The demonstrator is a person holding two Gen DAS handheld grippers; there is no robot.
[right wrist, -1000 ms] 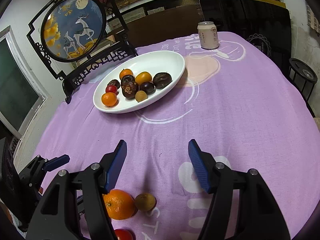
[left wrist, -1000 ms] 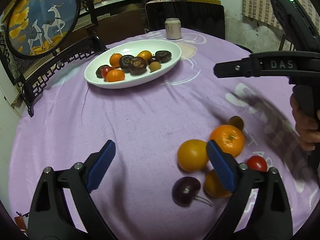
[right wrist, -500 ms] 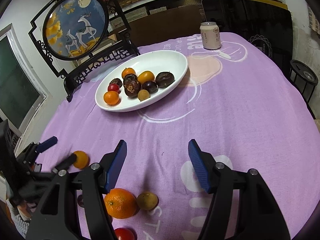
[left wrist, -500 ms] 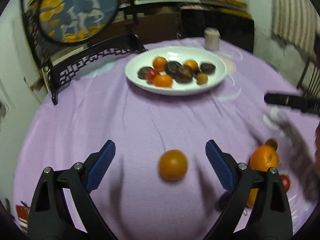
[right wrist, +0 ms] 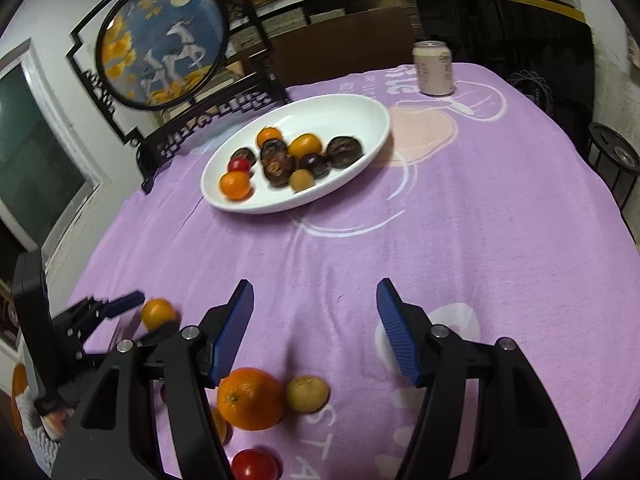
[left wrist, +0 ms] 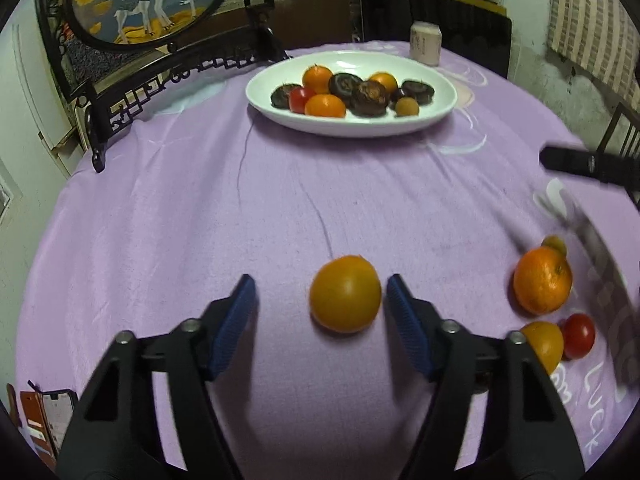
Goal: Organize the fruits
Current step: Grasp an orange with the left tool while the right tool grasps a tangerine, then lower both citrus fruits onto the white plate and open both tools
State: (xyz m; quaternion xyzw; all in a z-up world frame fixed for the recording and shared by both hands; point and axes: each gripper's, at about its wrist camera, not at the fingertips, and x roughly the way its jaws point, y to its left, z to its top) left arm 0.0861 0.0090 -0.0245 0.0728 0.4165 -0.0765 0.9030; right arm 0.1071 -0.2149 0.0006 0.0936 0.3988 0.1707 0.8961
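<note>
Tongs on the left (left wrist: 320, 300) stand spread, a smooth round orange fruit (left wrist: 345, 293) between them, untouched. Right tongs (right wrist: 316, 320) spread, holding nothing. Small yellow-orange fruit (left wrist: 542, 344) is partly hidden behind the left tongs' arm.

I see a table under a purple cloth (left wrist: 280, 208) with white print. Far across it sits a white dish (left wrist: 352, 122) of fruit, with a can (left wrist: 426, 42) behind it and a framed deer screen (right wrist: 160, 40) at the far left edge. Near me an orange (left wrist: 345, 294) lies alone on the cloth. Off to the right a larger orange (left wrist: 542, 286) touches a small brown fruit (right wrist: 307, 393), with a tomato (left wrist: 578, 336) and a yellow fruit (left wrist: 544, 344) just beside them.
</note>
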